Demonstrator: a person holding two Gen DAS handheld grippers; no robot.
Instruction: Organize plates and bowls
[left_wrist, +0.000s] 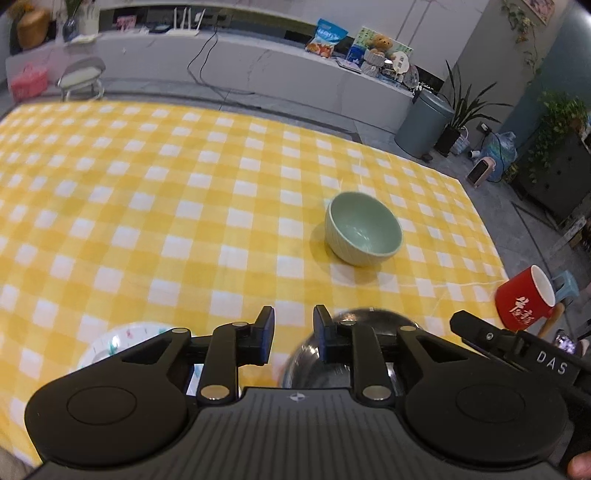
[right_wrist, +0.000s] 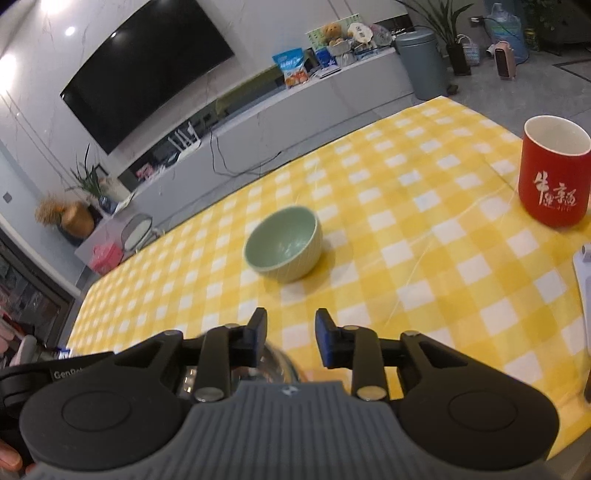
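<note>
A pale green bowl (left_wrist: 364, 229) stands upright on the yellow checked tablecloth (left_wrist: 166, 192); it also shows in the right wrist view (right_wrist: 284, 248). My left gripper (left_wrist: 293, 330) is open and empty, above the near edge. Under it lie a patterned paper plate (left_wrist: 123, 341) at the left and a shiny metal bowl (left_wrist: 364, 334) at the right, both partly hidden. My right gripper (right_wrist: 290, 330) is open and empty, short of the green bowl. The metal bowl (right_wrist: 275, 365) shows beneath its fingers. The right gripper's body (left_wrist: 517, 345) shows at the right of the left wrist view.
A red mug (right_wrist: 552, 171) with white lettering stands at the table's right side, also in the left wrist view (left_wrist: 526, 297). A white flat object (right_wrist: 583, 280) lies at the right edge. Beyond the table are a TV bench, a grey bin (left_wrist: 424, 123) and a stool (left_wrist: 82, 77).
</note>
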